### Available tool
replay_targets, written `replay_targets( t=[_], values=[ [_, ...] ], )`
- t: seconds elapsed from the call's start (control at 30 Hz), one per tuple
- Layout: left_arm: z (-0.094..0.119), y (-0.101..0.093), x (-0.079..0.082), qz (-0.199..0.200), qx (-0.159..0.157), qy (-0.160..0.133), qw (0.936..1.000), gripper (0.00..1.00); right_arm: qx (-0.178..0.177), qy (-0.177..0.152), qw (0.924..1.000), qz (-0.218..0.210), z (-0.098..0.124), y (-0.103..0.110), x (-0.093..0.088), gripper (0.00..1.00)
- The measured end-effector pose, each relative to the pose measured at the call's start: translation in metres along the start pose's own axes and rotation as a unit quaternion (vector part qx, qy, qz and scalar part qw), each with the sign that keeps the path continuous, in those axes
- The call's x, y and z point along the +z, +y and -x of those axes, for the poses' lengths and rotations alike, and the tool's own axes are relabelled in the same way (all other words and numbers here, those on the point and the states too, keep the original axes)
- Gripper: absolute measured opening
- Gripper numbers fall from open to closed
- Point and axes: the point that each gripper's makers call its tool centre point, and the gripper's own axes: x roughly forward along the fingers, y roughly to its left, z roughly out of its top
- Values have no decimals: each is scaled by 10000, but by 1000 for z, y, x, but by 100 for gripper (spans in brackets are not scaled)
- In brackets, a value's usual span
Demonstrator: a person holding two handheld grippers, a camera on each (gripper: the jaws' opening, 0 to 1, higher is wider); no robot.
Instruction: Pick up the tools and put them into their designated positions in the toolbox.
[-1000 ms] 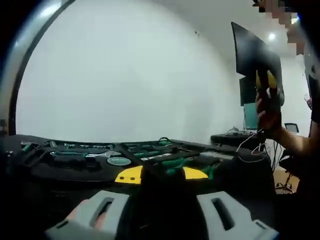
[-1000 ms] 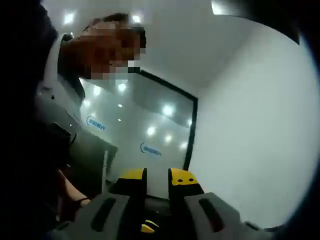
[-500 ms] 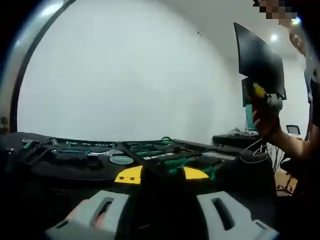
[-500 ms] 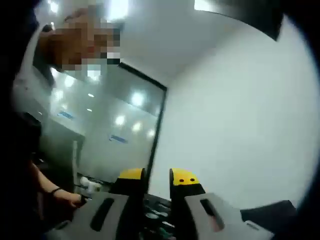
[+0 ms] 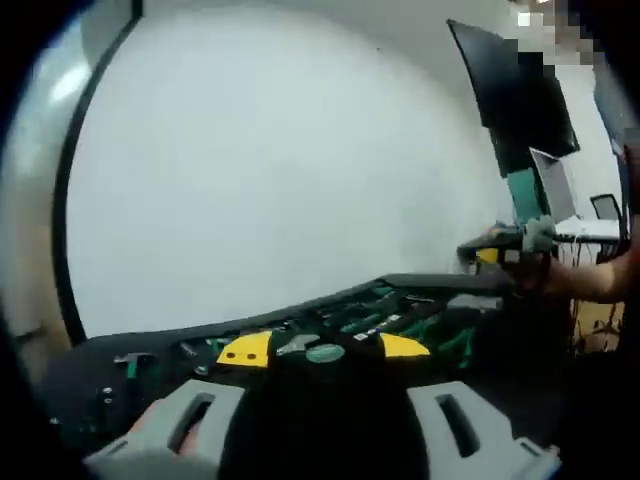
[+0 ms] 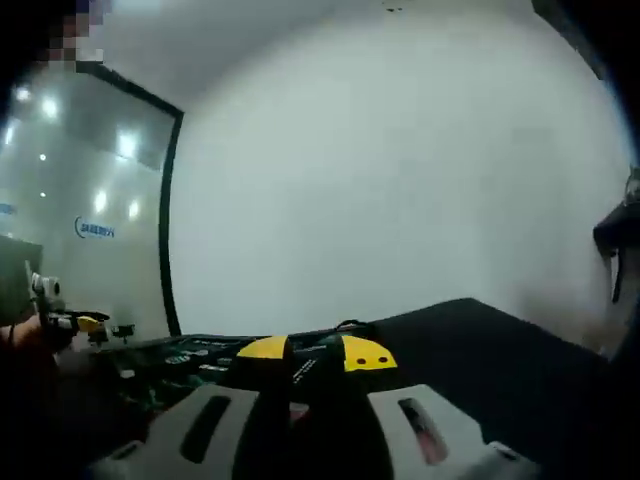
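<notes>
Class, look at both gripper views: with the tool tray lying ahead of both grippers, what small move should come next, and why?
Probably lower the right gripper toward the toolbox tray. Its yellow-tipped jaws stand close together above the tray with nothing visible between them, and the left gripper hangs over the green-handled tools, also without a visible load. Which tool to take cannot be told at this blur.

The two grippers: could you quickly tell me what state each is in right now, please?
Left gripper: open, jaws wide apart, nothing between them.
Right gripper: jaws close together; cannot tell whether they hold anything.
</notes>
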Motion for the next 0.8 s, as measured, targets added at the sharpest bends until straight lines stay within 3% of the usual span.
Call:
replay_targets(
  t=[0.07, 0.1, 0.2, 0.27, 0.3, 0.33, 0.4, 0.47, 0.6, 0.67, 0.8],
  values=[
    [23, 43, 14, 439, 466, -100, 9979, 38, 31, 25, 10000, -43, -3, -7, -2, 15],
    [35, 63, 16, 560, 703, -74, 9959, 40, 63, 56, 10000, -53, -1, 1, -3, 15],
    [73, 120, 10, 298, 1507, 84, 9881, 60, 71, 232, 9997, -55, 0, 10, -9, 15],
    [91, 145, -4, 194, 1903, 439, 9806, 62, 57, 219, 9997, -71, 1, 10, -9, 15],
    [102, 161, -12, 156, 2190, 676, 9733, 61, 67, 221, 9997, -103, 2, 10, -10, 15],
    [115, 178, -22, 251, 2573, 942, 9614, 57, 67, 250, 9996, -123, 2, 10, -11, 15],
    [145, 216, -39, 689, 3452, 1165, 9287, 51, 62, 316, 9994, -137, 2, 9, -14, 15],
    [158, 233, -62, 1098, 3809, 1378, 9077, 52, 66, 333, 9993, -128, 1, 9, -15, 15],
    [174, 262, -123, 1105, 4482, 2307, 8565, 66, 37, 417, 9990, -141, 1, 8, -19, 15],
    [169, 275, -143, 1205, 4678, 2436, 8410, 66, 20, 464, 9988, -177, 1, 6, -21, 15],
    [157, 295, -159, 1204, 4903, 2488, 8265, 64, 32, 555, 9982, -216, 1, 6, -25, 15]
  ],
)
